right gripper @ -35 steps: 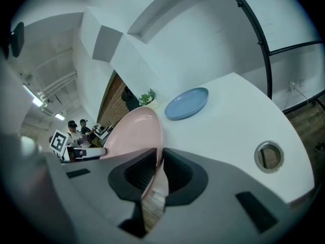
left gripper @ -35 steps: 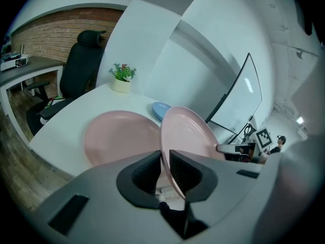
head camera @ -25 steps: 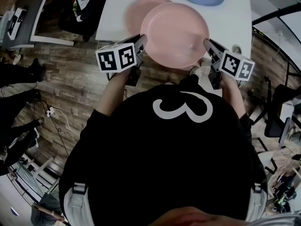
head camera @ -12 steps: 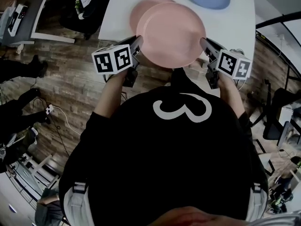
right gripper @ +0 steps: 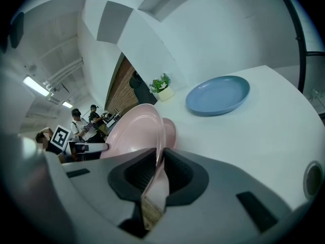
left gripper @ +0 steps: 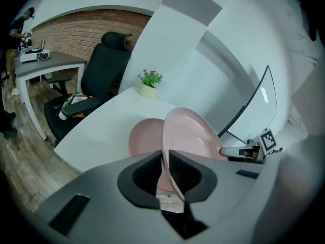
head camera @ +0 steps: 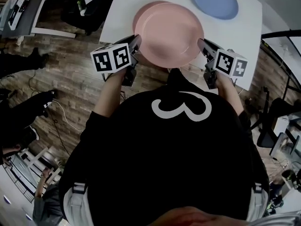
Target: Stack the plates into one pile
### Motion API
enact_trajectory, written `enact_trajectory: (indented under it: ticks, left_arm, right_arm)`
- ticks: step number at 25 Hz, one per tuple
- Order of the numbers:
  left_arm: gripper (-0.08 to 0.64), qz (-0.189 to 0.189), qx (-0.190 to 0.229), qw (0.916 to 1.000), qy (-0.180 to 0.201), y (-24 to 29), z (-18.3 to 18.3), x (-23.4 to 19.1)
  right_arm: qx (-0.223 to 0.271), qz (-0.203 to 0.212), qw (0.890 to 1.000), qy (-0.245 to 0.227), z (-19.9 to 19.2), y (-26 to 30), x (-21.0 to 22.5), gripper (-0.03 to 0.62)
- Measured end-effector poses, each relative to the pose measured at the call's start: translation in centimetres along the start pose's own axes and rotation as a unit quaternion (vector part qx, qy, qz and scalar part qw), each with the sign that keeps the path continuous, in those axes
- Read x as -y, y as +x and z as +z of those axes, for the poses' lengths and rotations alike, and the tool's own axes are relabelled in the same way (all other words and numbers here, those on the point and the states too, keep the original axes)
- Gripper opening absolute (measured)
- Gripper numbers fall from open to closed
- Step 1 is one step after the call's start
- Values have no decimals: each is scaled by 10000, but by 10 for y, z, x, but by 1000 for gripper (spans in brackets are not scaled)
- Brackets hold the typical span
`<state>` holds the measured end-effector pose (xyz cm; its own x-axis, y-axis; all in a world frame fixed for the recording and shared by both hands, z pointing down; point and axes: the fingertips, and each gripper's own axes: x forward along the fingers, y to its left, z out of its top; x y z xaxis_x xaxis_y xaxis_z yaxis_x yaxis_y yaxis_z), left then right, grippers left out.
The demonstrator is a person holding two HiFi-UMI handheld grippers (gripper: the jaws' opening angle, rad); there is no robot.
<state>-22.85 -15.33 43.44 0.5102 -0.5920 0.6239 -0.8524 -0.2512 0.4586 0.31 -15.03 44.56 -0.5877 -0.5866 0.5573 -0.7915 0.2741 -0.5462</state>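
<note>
A pink plate (head camera: 171, 34) hangs over the near part of the white table (head camera: 122, 8), gripped at opposite edges by two hand-held tools. The left gripper (head camera: 136, 41) is clamped on the plate's left rim, and its own view shows the thin edge pinched between the two dark jaws. The right gripper (head camera: 201, 44) is clenched on the right rim in the same way, the edge running straight up between its jaws. Each tool carries a cube with black-and-white square markers.

Beneath the held plate a second pink plate (head camera: 137, 20) lies flat on the table. It is almost fully covered in the head view, with only a crescent showing along its left and far side. Whether the two pink plates touch cannot be told. A blue plate (head camera: 214, 0) sits alone toward the table's far right, well apart from the pink pair.

At the table's far edge, the left gripper view shows a small potted plant (left gripper: 150, 83). A black office chair (left gripper: 101, 70) stands off the table's left side, in front of a brick wall (left gripper: 76, 32). Wood-plank flooring (head camera: 70, 79) spreads out to the left of the table. The person holding the tools stands at the table's near edge in a black top (head camera: 181, 140) with a white figure on it.
</note>
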Motion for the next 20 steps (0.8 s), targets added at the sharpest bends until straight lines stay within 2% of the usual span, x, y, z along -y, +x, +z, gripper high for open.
enact_trajectory:
  ticks: [7, 20]
  left_arm:
    - [55, 176, -53, 9997, -160, 21, 15, -19]
    - [54, 490, -205, 9977, -422, 47, 14, -49]
  right_arm:
    - [-220, 55, 9997, -31, 16, 28, 9, 61]
    - [-635, 97, 9979, -30, 20, 67, 21, 66]
